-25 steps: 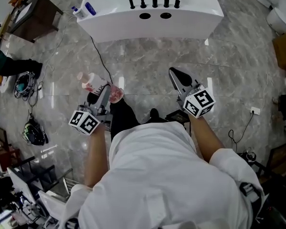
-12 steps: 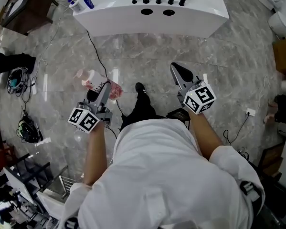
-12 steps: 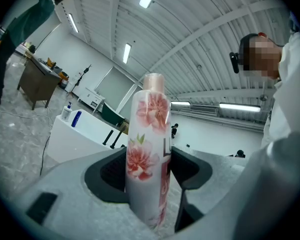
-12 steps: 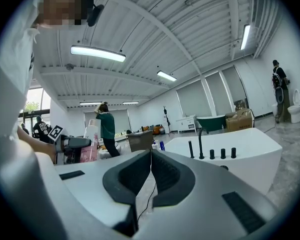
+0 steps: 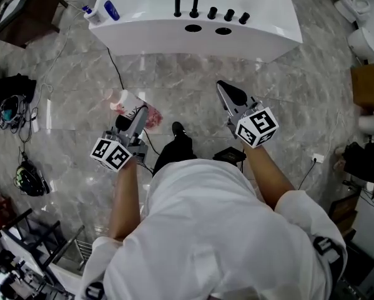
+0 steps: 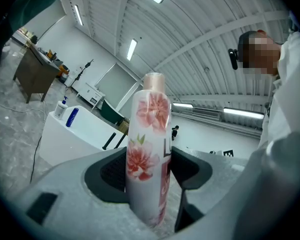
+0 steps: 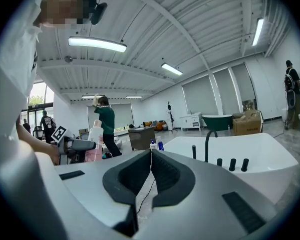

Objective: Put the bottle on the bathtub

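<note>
White plastic bottle (image 6: 147, 134), cylindrical with a rounded shoulder, a pale pink cap and pink flower print, glossy surface. It is clamped between the dark ribbed pads of the left gripper (image 5: 137, 112), pads pressing on both sides around mid-body, and it is held in the air over the floor, well short of the bathtub (image 5: 149, 33). From the head view the bottle lies crosswise in the jaws, sticking out on both sides. Right gripper (image 7: 150, 156): jaws closed together, pads meeting along a thin seam, nothing between them; it is held level beside the left one, well apart from it. The bathtub is smooth white, with straight outer walls and a flat rim; a black spout and a row of black knobs stand on the near rim (two dark oval openings just below them). A white pump bottle (image 5: 90, 14) and a blue bottle (image 5: 112, 10) sit on the rim's left corner. Floor (image 5: 311, 92): polished grey marble tile with glare spots. A stretch of it separates the grippers from the tub wall, crossed on the left by a thin black cable (image 5: 115, 74).
</note>
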`<action>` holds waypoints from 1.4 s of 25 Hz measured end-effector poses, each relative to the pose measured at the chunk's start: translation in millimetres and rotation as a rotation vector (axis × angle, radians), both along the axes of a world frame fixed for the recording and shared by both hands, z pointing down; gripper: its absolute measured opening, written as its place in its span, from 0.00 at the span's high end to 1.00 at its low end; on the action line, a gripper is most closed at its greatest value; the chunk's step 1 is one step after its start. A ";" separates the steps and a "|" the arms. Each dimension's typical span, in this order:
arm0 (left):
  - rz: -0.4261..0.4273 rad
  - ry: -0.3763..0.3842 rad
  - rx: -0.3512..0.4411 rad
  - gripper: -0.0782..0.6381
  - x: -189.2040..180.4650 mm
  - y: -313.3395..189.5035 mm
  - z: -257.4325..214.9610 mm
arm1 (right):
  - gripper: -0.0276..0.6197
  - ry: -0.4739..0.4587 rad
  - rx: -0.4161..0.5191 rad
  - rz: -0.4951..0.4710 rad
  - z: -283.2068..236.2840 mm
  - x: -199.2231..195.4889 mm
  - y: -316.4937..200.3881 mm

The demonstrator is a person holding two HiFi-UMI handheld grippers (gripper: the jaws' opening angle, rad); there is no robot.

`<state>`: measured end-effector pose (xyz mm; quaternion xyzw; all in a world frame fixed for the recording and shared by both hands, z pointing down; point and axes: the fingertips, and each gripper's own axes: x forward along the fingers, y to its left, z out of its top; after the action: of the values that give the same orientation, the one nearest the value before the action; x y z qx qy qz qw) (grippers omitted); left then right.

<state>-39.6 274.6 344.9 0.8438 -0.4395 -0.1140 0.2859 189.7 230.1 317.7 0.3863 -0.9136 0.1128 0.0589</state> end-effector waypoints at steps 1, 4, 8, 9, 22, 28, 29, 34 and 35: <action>-0.001 0.000 -0.004 0.54 -3.5 -11.9 1.6 | 0.93 0.004 -0.003 -0.002 -0.3 -4.6 -12.1; -0.002 0.002 -0.012 0.54 -15.1 -42.7 8.6 | 0.93 0.021 0.006 -0.021 -4.5 -20.5 -41.1; -0.008 0.001 -0.019 0.54 -25.7 -76.3 11.8 | 0.93 0.048 0.010 -0.037 -6.8 -30.7 -70.6; -0.008 0.005 -0.016 0.54 -27.6 -83.1 12.5 | 0.93 0.052 0.003 -0.034 -5.2 -31.5 -77.6; 0.013 0.032 -0.048 0.54 -25.7 -139.0 25.3 | 0.93 0.035 -0.009 -0.032 -2.3 -52.5 -135.9; 0.009 0.018 -0.060 0.54 -23.8 -172.5 32.3 | 0.93 0.011 -0.029 -0.065 5.5 -61.2 -173.4; 0.004 0.016 -0.062 0.54 -24.2 -179.5 32.6 | 0.93 0.011 -0.033 -0.075 7.6 -62.8 -180.8; -0.034 0.006 -0.073 0.54 -27.3 -224.3 33.5 | 0.93 0.001 -0.031 -0.102 14.7 -67.0 -233.8; -0.037 0.002 -0.073 0.54 -26.7 -233.8 32.6 | 0.93 -0.003 -0.030 -0.108 15.4 -67.3 -246.0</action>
<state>-66.3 40.8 377.5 0.8244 -0.4588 -0.1042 0.3147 122.4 -15.9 333.1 0.3354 -0.9313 0.1239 0.0695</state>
